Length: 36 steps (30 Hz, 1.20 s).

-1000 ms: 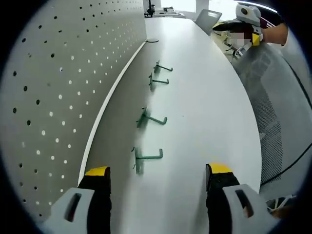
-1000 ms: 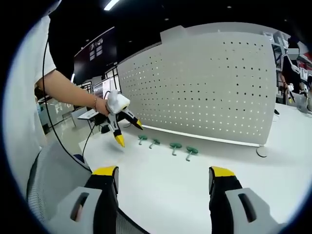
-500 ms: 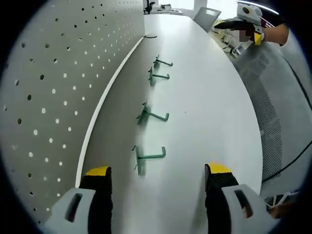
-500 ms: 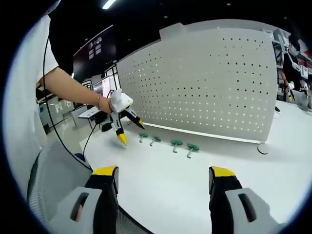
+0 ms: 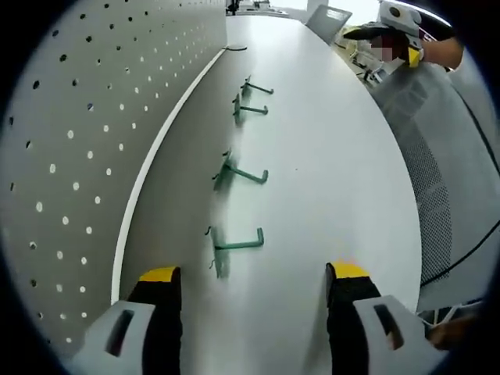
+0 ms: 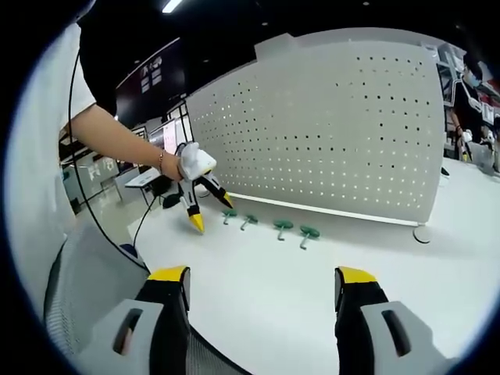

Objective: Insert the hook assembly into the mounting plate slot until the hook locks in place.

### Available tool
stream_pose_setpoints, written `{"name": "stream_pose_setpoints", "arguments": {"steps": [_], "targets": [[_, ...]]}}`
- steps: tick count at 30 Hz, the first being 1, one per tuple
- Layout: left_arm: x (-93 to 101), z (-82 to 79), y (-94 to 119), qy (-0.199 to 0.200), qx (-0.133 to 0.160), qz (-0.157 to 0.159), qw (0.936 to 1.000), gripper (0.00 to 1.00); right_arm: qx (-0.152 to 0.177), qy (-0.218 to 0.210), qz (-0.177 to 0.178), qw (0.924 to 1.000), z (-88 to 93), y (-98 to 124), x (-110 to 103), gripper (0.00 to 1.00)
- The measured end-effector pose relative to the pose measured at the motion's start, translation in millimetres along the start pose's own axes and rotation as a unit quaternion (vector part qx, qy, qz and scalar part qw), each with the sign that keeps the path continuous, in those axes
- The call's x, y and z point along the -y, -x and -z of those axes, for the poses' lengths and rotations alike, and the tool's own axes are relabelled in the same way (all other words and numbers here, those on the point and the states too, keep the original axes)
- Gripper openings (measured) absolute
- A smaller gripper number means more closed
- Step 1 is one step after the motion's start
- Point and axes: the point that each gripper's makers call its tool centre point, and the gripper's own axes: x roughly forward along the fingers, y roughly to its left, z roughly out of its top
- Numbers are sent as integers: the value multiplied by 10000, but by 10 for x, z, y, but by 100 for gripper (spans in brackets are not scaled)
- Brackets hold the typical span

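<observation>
Four green hooks [image 5: 237,244] line the table [image 5: 328,156] by the pegboard [image 6: 328,141]; both tools gape wide.

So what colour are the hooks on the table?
Green, all four hooks; clearest in the left gripper view.

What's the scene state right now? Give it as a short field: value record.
surface: white table
board: white pegboard standing upright along the table's edge
hooks: four green hooks in a row on the table, beside the pegboard's base, none mounted
left claw: open, empty, over the table just short of the nearest hook
right claw: open, empty, held back from the row
hooks in pegboard: none seen
</observation>
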Motion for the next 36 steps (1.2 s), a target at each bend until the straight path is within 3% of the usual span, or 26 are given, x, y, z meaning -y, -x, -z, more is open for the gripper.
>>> {"name": "stream_pose_setpoints", "arguments": {"steps": [6, 22, 28, 36], "targets": [[-62, -17, 17, -34, 34, -116, 9999, 70, -46, 11, -17, 10000, 29, -4, -17, 73], [-67, -33, 1, -24, 128, -188, 9997, 70, -50, -6, -16, 10000, 40, -2, -18, 73], [-96, -75, 9, 115, 333, -257, 9990, 57, -56, -6, -43, 10000, 45, -5, -37, 72], [-171, -99, 25, 353, 452, -425, 9975, 31, -51, 1, -40, 10000, 40, -7, -47, 72]]}}
